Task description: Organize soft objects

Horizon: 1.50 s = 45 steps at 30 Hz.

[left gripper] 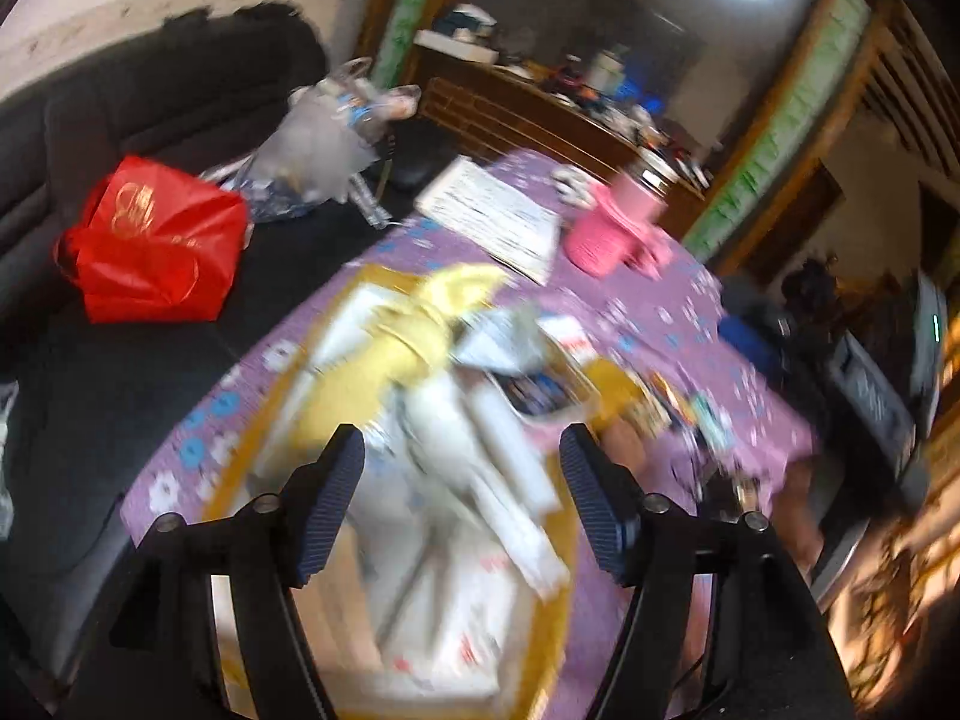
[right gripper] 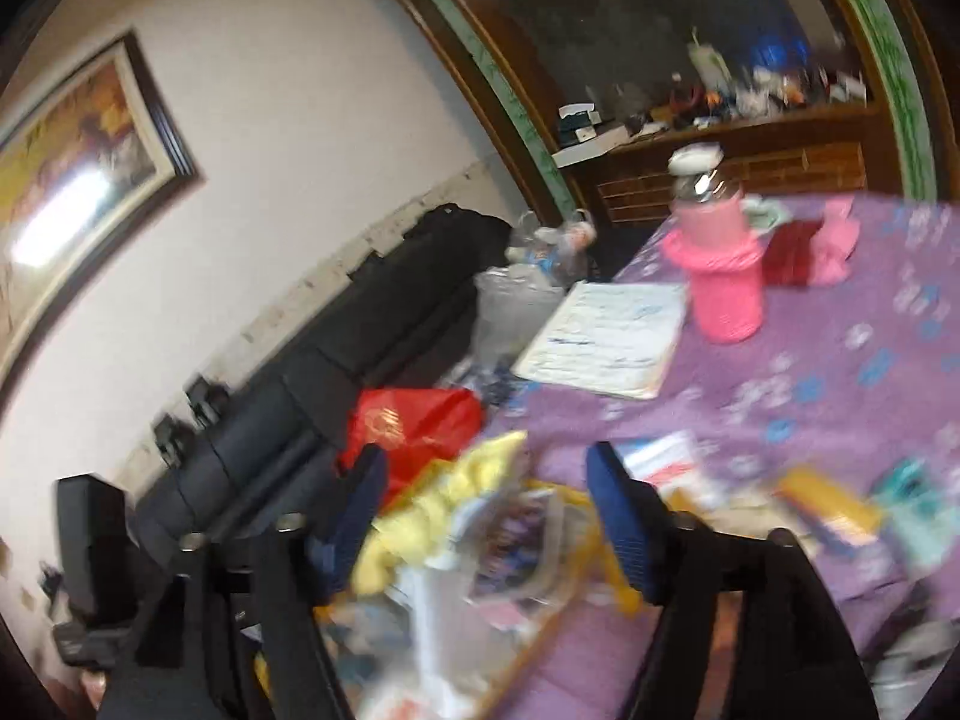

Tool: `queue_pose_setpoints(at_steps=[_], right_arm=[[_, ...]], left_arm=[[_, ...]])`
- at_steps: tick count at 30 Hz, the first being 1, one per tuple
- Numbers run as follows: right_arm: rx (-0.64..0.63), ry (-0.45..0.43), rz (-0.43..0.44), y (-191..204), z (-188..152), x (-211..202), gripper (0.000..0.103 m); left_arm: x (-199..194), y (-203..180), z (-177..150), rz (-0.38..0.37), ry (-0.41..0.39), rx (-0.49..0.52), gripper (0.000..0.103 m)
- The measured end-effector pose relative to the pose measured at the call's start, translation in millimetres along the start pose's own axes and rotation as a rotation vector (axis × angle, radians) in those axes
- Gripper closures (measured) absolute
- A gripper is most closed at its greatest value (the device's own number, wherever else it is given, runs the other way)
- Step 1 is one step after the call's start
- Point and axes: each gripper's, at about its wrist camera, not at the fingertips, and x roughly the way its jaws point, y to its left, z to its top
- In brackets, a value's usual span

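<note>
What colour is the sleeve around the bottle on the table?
Pink; the sleeve shows best in the right wrist view.

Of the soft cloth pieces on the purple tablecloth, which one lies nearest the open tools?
The yellow cloth, heaped just beyond the left tool and right tool. The pink cloth lies far off, past the pink bottle.
</note>
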Motion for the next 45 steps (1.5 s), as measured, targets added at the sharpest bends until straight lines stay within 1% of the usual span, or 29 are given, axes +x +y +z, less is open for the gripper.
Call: queue_pose_setpoints(at_steps=[2,4,6,8,9,10,12,14,15,16,17,19,20,21,22,23,24,26,27,28,29,30,32,34,36,38,41,43,45], right_arm=[[-0.037,0.051,-0.031,-12,-4,-16,0.028],[-0.036,0.076,-0.057,-23,-10,-24,0.028],[-0.033,0.111,-0.067,-38,-22,-31,0.028],[-0.026,0.118,-0.076,-46,-28,-37,0.030],[-0.027,0.106,-0.077,-52,-32,-42,0.030],[-0.026,0.095,-0.080,-55,-31,-44,0.031],[-0.004,0.050,-0.061,-67,-34,-50,0.031],[0.056,0.059,-0.040,-80,-32,-52,0.032],[0.077,0.053,-0.012,-85,-32,-53,0.032],[0.094,0.054,0.015,-92,-31,-54,0.032],[0.110,0.060,0.022,-99,-30,-54,0.032],[0.143,0.058,0.007,-113,-30,-51,0.032],[0.166,0.053,0.007,-120,-30,-53,0.032],[0.182,0.051,0.015,-123,-29,-51,0.032],[0.201,0.050,0.028,-127,-29,-51,0.032],[0.212,0.053,0.036,-130,-30,-51,0.032],[0.212,0.058,0.035,-130,-30,-49,0.032],[0.204,0.067,0.032,-129,-30,-44,0.032],[0.198,0.072,0.033,-127,-30,-39,0.032],[0.194,0.079,0.037,-125,-31,-38,0.032],[0.190,0.089,0.043,-122,-31,-34,0.032],[0.184,0.102,0.048,-120,-32,-30,0.032],[0.162,0.138,0.051,-112,-35,-18,0.033],[0.132,0.170,0.031,-103,-38,-6,0.034],[0.099,0.209,-0.018,-96,-41,12,0.034],[0.082,0.239,-0.060,-91,-45,27,0.040],[0.048,0.282,-0.126,-82,-51,45,0.040],[0.053,0.309,-0.169,-81,-54,52,0.040],[0.066,0.333,-0.175,-84,-55,59,0.041]], left_arm=[[-3,-21,-13,-0.013,0.014,0.052,0.035],[3,-43,-26,-0.049,0.049,0.102,0.035],[15,-64,-37,-0.073,0.095,0.149,0.035],[31,-85,-47,-0.084,0.144,0.191,0.035],[44,-97,-52,-0.070,0.172,0.223,0.035],[51,-105,-55,-0.050,0.184,0.243,0.035],[70,-123,-65,0.011,0.211,0.306,0.035],[92,-137,-73,0.059,0.248,0.363,0.036],[104,-140,-76,0.083,0.274,0.369,0.037],[114,-141,-77,0.095,0.300,0.357,0.040],[128,-141,-76,0.101,0.329,0.331,0.043],[140,-148,-75,0.177,0.292,0.363,0.044],[148,-152,-72,0.179,0.301,0.374,0.046],[152,-154,-71,0.198,0.298,0.383,0.049],[155,-157,-69,0.218,0.294,0.393,0.073],[160,-157,-69,0.211,0.322,0.394,0.085],[162,-156,-70,0.195,0.342,0.393,0.090],[158,-157,-74,0.194,0.330,0.428,0.090],[154,-156,-76,0.171,0.339,0.431,0.091],[150,-151,-77,0.120,0.365,0.408,0.091],[146,-147,-79,0.090,0.380,0.392,0.091],[140,-141,-80,0.082,0.389,0.383,0.091],[128,-130,-85,0.109,0.381,0.366,0.092],[117,-118,-90,0.085,0.389,0.332,0.092],[110,-116,-94,0.080,0.389,0.332,0.092],[112,-117,-100,0.084,0.398,0.340,0.092],[112,-119,-99,0.089,0.391,0.347,0.092],[112,-118,-98,0.090,0.395,0.351,0.092],[111,-119,-97,0.120,0.395,0.372,0.092]])
